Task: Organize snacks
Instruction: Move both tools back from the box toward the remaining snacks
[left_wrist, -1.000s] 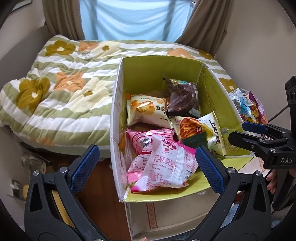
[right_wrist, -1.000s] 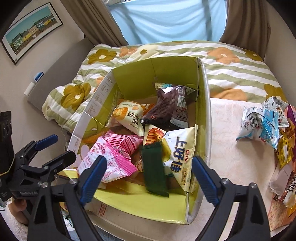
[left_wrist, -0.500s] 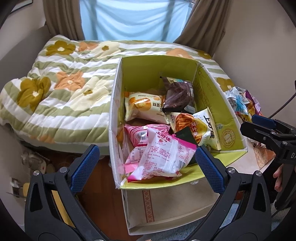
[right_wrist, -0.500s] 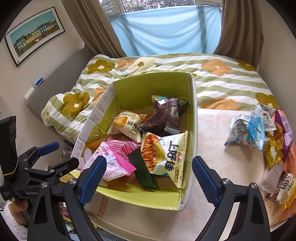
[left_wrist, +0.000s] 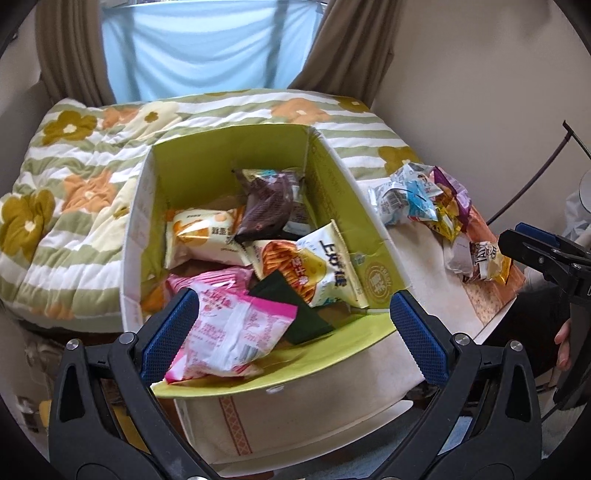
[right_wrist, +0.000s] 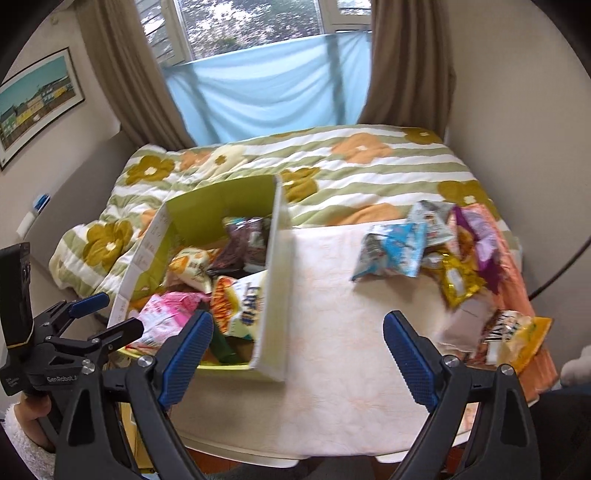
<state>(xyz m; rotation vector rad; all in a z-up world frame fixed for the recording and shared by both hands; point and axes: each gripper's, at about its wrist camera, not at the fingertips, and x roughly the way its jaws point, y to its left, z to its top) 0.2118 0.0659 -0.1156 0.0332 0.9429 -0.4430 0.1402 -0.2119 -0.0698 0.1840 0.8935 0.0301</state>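
A green-lined cardboard box stands on the table's left part and holds several snack bags: a pink bag, a white-and-yellow chip bag, a brown bag and a dark green packet. A pile of loose snack packets lies at the table's right. My left gripper is open and empty over the box's near edge. My right gripper is open and empty above the table between box and pile.
The table has a pale patterned cloth. A bed with a green-striped flowered quilt lies behind it, under a window with brown curtains. A wall stands close on the right.
Both grippers have pulled back and risen. The right gripper has swung rightward from the box toward the bare cloth and the loose pile. Both stay open and empty.
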